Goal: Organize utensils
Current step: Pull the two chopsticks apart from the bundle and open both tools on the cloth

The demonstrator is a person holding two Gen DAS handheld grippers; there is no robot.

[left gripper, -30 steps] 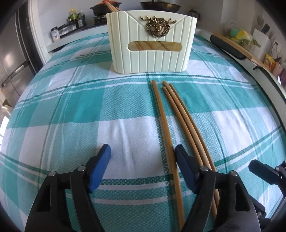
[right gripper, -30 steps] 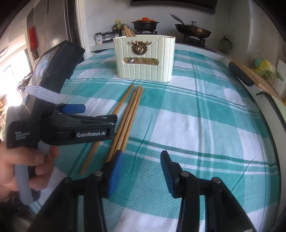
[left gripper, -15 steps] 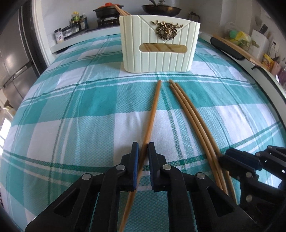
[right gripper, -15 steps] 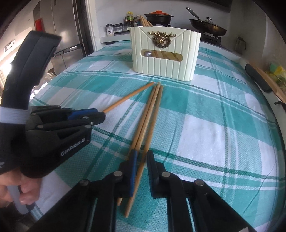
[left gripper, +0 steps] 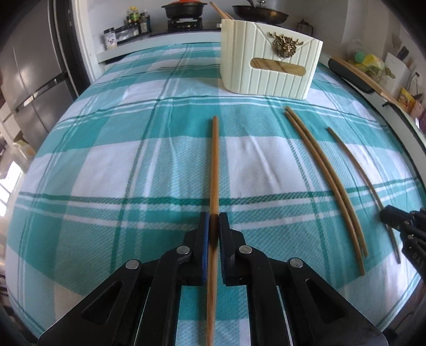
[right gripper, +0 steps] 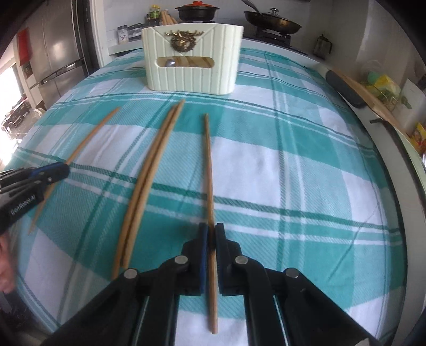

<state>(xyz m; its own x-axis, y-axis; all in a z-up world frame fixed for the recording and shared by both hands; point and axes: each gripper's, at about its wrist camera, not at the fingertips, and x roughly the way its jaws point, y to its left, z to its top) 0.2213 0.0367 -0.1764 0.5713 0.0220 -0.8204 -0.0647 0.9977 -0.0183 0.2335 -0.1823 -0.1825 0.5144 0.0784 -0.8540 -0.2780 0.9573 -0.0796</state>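
My left gripper [left gripper: 213,217] is shut on a wooden chopstick [left gripper: 215,165] that points straight at the cream utensil holder [left gripper: 266,77]. The right gripper [right gripper: 211,229] grips another chopstick [right gripper: 209,165] low on its length, its jaws still closing tight with the pads pressing on it. Between the two held sticks a pair of chopsticks [left gripper: 323,167] [right gripper: 150,175] lies side by side on the checked cloth. Each wrist view also catches the other gripper [left gripper: 399,223] [right gripper: 57,171] on its own stick. More chopsticks stand in the holder [right gripper: 191,77].
The teal and white checked tablecloth [left gripper: 106,170] covers the whole table. Behind the holder is a stove with a lidded pot [right gripper: 197,12] and a pan [right gripper: 271,20]. A fridge [left gripper: 26,74] stands at left; a wooden board [right gripper: 372,98] lies along the right edge.
Both grippers have gone from open to shut, each on one chopstick. The left-held stick slid left and the right-held stick slid right, away from the pair that stays lying in the middle.
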